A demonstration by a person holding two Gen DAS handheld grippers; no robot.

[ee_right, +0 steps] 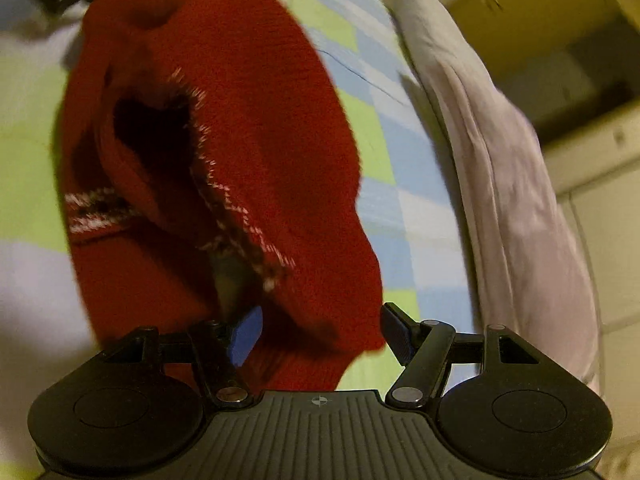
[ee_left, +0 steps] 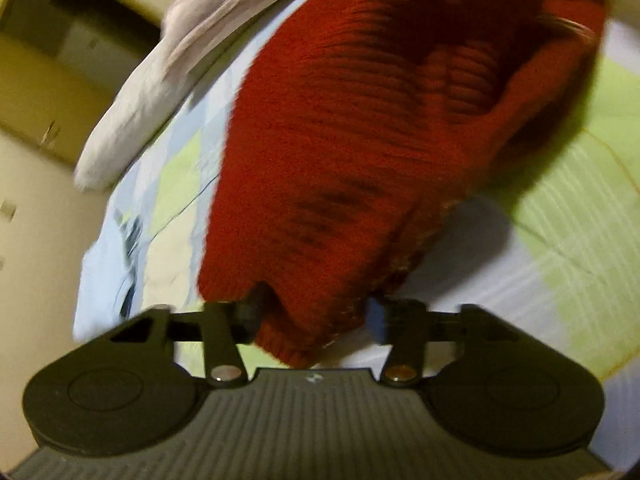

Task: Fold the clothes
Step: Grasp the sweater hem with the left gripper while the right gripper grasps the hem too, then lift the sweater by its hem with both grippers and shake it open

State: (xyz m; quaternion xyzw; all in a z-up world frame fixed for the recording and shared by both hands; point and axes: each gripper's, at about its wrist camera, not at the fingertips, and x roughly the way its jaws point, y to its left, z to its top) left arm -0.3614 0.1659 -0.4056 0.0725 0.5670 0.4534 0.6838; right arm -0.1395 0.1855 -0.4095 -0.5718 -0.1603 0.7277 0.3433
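Red sweater (ee_left: 360, 152) blurs, its edge hiding part of each tool's fingers.

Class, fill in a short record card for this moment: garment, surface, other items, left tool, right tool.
garment: red knit sweater, bunched, patterned trim showing
surface: bed with checked blue, green and white cover
other items: pale folded cloth along the bed's edge
left tool: jaws apart, sweater fabric between them
right tool: jaws apart, sweater fabric between them
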